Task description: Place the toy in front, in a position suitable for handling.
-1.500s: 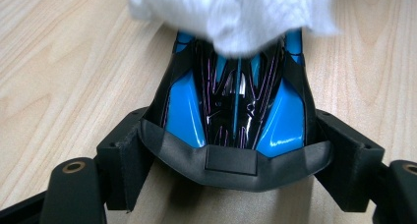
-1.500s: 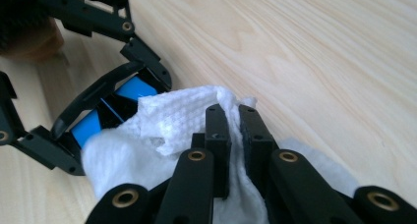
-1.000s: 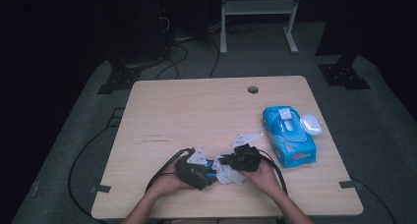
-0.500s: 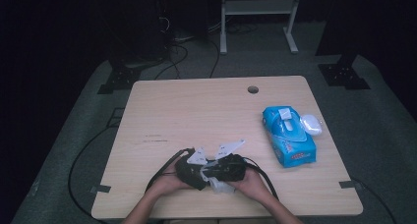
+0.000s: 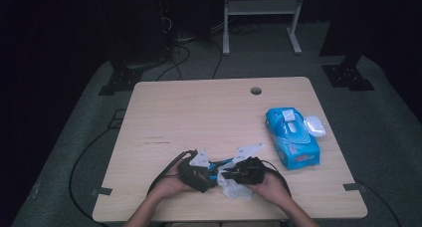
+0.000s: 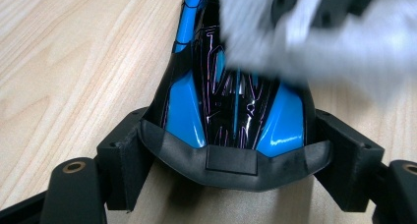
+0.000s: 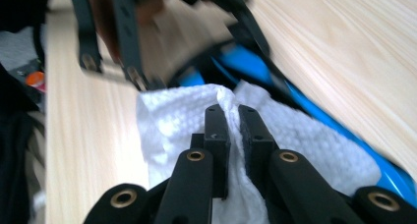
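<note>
A blue and black toy car [image 6: 231,106] lies on the wooden table [image 5: 209,117] near its front edge. My left gripper [image 6: 231,160] is shut on the car's end, one jaw against each flank. In the high view the left gripper [image 5: 209,173] sits left of the right gripper [image 5: 226,176], and the two nearly meet over the car [image 5: 220,164]. My right gripper [image 7: 233,121] is shut on a white wipe [image 7: 172,121], which rests on the car's body [image 7: 255,71]. The wipe [image 5: 234,189] bunches under the right hand. It looks blurred [image 6: 314,37] in the left gripper view.
A blue pack of wipes [image 5: 291,137] lies at the right of the table with a white oval object [image 5: 314,126] beside it. A cable hole [image 5: 256,91] is near the far edge. Black cables [image 5: 164,174] trail from the grippers. A white stand [image 5: 259,8] is on the floor beyond.
My right gripper has slid the wipe left and toward the front edge along the car. The left gripper and the car have stayed put.
</note>
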